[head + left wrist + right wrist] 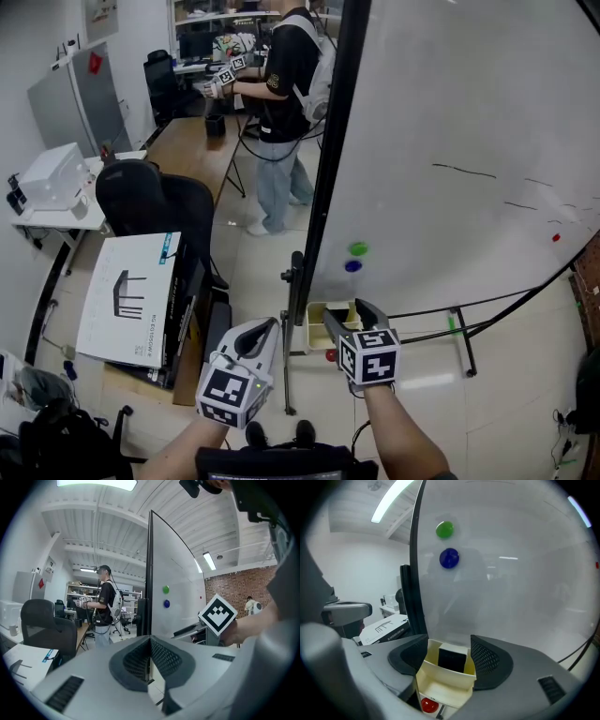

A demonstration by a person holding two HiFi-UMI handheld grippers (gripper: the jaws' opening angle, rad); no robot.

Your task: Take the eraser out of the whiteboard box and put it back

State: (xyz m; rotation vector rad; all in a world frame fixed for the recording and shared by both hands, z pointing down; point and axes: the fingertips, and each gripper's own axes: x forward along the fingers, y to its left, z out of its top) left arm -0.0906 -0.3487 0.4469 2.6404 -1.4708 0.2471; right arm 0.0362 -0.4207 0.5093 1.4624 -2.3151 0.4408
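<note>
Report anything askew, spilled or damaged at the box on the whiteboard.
Nothing stands out. The black block eraser stands upright in the rear compartment of the cream plastic box, which looks intact, with nothing spilled. The whiteboard bears only a few thin pen strokes.

- No wording can be read in any view.
- White carton (pixel 131 300), lower left of the head view: a line drawing and small print along its edge, too small to read.
- Red tag (pixel 95 63) on the grey panel (pixel 66 103), upper left: illegible.
</note>
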